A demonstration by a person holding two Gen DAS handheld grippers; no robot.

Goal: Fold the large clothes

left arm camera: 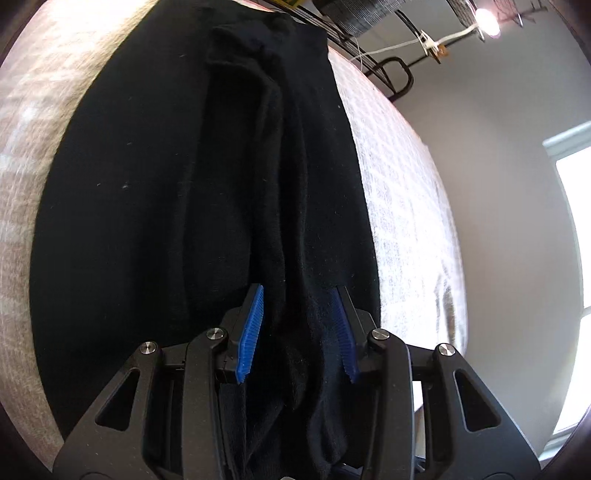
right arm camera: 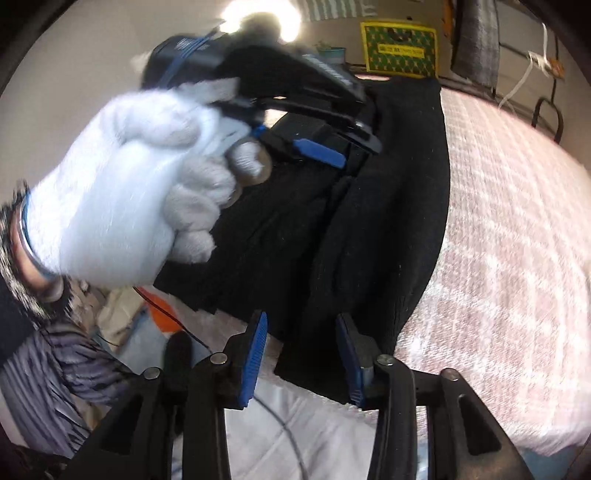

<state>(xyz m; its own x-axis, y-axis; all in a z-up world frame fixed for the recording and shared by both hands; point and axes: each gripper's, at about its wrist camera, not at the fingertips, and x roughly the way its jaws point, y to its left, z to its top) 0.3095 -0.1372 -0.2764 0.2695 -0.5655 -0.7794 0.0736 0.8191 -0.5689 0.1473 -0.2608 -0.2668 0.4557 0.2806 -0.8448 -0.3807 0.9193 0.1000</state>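
Print on the yellow-green sign (right arm camera: 399,49) is unreadable.

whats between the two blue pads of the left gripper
In the left wrist view, a bunched fold of the black garment runs between the left gripper's blue pads, which stand apart, not pressing on it.

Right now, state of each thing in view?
black garment: folded lengthwise, flat on the bed, bunched ridge down its middle
left gripper: fingers open, fabric between them, not pinched
right gripper: fingers open, garment edge between them
bedspread: spread flat
lamp: on
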